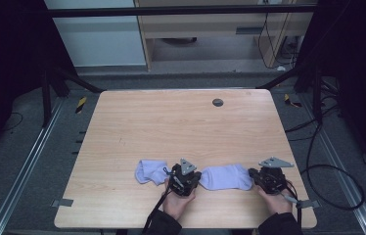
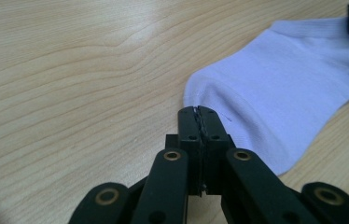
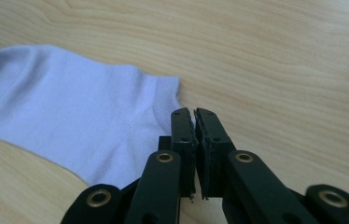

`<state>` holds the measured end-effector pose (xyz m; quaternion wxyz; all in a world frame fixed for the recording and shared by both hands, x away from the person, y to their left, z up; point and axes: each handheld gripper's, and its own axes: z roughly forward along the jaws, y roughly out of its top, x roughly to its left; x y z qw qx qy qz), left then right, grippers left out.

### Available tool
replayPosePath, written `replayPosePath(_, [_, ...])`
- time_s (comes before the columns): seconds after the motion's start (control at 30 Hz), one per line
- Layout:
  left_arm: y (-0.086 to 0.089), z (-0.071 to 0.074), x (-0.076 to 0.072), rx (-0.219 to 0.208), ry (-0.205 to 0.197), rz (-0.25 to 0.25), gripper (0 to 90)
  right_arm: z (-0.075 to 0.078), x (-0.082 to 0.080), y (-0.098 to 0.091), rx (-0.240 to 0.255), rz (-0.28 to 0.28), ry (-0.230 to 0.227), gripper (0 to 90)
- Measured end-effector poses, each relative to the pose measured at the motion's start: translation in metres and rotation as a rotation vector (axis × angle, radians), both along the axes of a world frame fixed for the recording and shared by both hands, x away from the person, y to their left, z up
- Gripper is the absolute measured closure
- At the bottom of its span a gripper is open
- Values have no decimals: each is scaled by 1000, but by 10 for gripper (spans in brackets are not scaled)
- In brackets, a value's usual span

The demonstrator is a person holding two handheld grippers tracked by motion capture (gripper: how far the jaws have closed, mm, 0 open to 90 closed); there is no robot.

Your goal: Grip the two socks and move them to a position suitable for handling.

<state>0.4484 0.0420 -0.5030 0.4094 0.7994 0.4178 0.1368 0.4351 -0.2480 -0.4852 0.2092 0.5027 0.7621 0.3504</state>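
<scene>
The white ankle sock [image 1: 225, 177] lies flat near the front edge of the desk [image 1: 181, 122], its long axis running side to side between the two grippers, rounded toe toward the left gripper [image 1: 185, 180] and ribbed cuff toward the right gripper [image 1: 268, 179]. It is a soft, fine-knit fabric with a faint lavender cast, smooth over the foot and ridged at the cuff band, with a seam curving around the toe. In the left gripper view the black jaws are pressed together right at the toe edge [image 2: 219, 100]; whether fabric is pinched between them cannot be told. In the right gripper view the jaws are likewise clenched at the cuff corner [image 3: 168, 100], with only a hairline gap. A second white sock [image 1: 150, 171] lies crumpled just left of the left gripper. The desk is pale wood-grain laminate with a round grey grommet [image 1: 217, 102] near its far edge.
</scene>
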Motion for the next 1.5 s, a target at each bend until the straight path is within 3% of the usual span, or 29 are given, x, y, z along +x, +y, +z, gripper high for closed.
replayPosePath(0.1, [0,-2,2,7,-4,4,866,-2,-5,-2,0,0,23,840])
replayPosePath(0.17, [2,1,1,-12,-10,7,809,-3,-6,-2,-6,-3,19,770])
replayPosePath(0.3, [13,13,0,-48,-30,9,677,4,-9,-2,22,-7,-35,667])
replayPosePath(0.47, [27,32,-3,-28,-73,3,573,18,-14,5,57,22,-105,590])
replayPosePath(0.7, [56,60,-1,4,-132,41,455,30,-14,24,84,82,-127,528])
replayPosePath(0.93, [97,87,3,-3,-155,64,393,41,-10,40,112,125,-151,491])
replayPosePath(1.03, [118,87,2,23,-149,80,382,43,-9,46,136,146,-145,484])
replayPosePath(1.2, [150,84,-6,69,-152,114,364,44,-5,65,118,187,-149,480])
replayPosePath(1.33, [172,77,-14,78,-157,140,371,45,-3,80,116,217,-147,474])
replayPosePath(1.5, [194,60,-21,101,-130,177,373,47,1,104,119,266,-147,462])
